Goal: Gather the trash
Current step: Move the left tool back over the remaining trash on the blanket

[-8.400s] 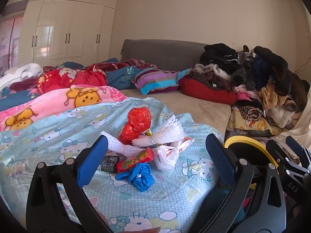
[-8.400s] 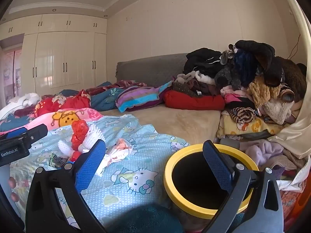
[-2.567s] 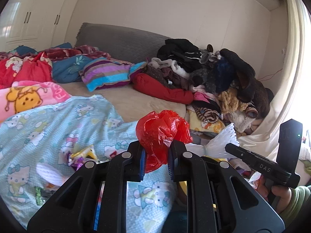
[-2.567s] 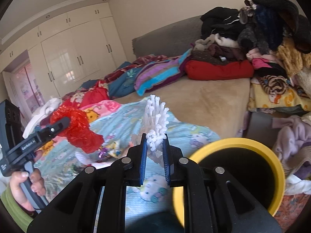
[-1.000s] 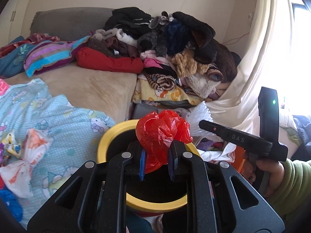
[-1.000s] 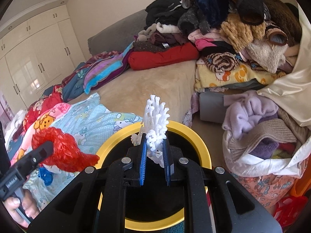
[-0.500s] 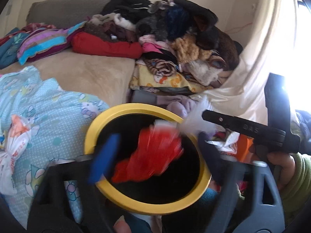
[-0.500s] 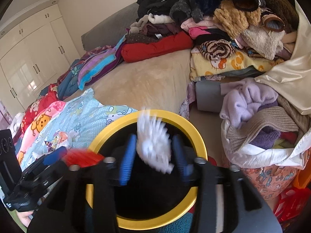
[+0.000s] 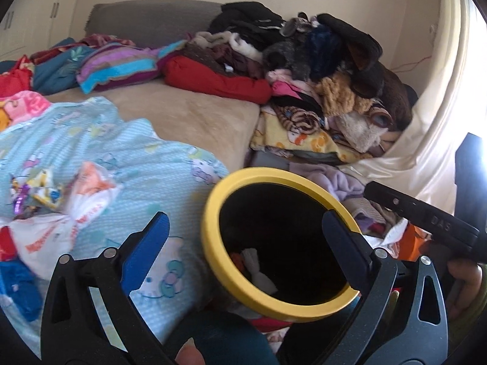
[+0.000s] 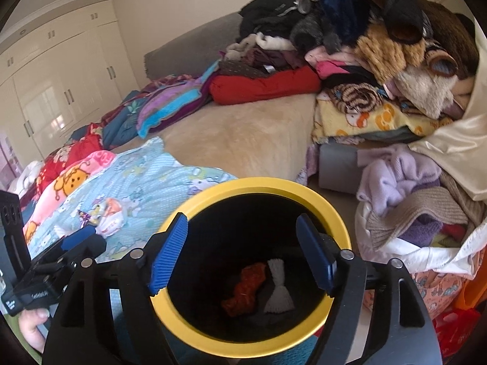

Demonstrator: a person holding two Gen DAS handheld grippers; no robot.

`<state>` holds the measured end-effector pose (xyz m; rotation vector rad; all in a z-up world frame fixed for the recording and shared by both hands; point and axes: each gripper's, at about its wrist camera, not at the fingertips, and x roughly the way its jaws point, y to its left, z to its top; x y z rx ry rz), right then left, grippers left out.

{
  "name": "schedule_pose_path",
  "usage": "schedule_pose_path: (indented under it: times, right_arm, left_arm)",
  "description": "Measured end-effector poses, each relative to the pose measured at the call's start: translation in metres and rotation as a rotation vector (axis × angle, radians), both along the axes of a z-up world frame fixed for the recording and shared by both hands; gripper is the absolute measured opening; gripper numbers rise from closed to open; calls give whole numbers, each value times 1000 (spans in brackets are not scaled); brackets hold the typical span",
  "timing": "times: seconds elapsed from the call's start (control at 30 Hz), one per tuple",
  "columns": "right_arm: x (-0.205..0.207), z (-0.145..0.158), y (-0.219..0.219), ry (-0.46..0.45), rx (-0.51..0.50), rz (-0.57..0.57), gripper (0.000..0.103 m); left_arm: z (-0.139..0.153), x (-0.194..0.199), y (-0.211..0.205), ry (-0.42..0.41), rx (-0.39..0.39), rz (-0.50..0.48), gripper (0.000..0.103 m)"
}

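A black bin with a yellow rim (image 9: 210, 240) (image 10: 338, 216) stands at the bed's edge. Inside it lie a crumpled red plastic bag (image 10: 246, 286) and a white foam net (image 10: 278, 289); both also show faintly in the left wrist view (image 9: 257, 266). My left gripper (image 9: 243, 243) is open and empty, just above and left of the bin mouth. My right gripper (image 10: 240, 252) is open and empty, directly over the bin. More trash lies on the light blue Hello Kitty blanket (image 9: 121, 152): a white printed bag (image 9: 61, 216), colourful wrappers (image 9: 33, 188) and a blue glove (image 9: 18, 283).
A tall heap of clothes (image 9: 319, 70) (image 10: 365, 45) fills the bed's far right. A bag of clothes (image 10: 420, 219) sits right of the bin. Bare beige mattress (image 9: 182, 115) lies behind the blanket. White wardrobes (image 10: 54, 76) line the far left wall.
Both grippers opened over the bin. The red bag and the white foam net dropped from them and now lie at the bin's bottom.
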<state>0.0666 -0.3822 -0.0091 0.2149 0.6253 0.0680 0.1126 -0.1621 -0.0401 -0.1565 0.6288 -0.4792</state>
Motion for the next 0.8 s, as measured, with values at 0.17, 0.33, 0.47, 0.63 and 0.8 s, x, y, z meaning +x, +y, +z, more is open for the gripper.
schedule_pose_path:
  times: [0.17,0.33,0.47,0.63,0.8]
  right_arm:
    - [-5,8,19,-32,-30,36,75]
    - [-10,14,38,-57,-48,69,77]
    - [-14,19,52,-82,-68,92,78]
    - [-18,24,73,-116,-90,132,82]
    - [-20,27,93,-135,-106,167,83]
  left_arm:
    - [10,-4,20,-35,-2,56,92]
    - [17,-6,37,-52,-21,107,92]
    - [23,-8,50,-67,-29,143,92]
    - [27,-12,65,-79,-37,178,92]
    - [30,-16,83,-87,-50,212,92]
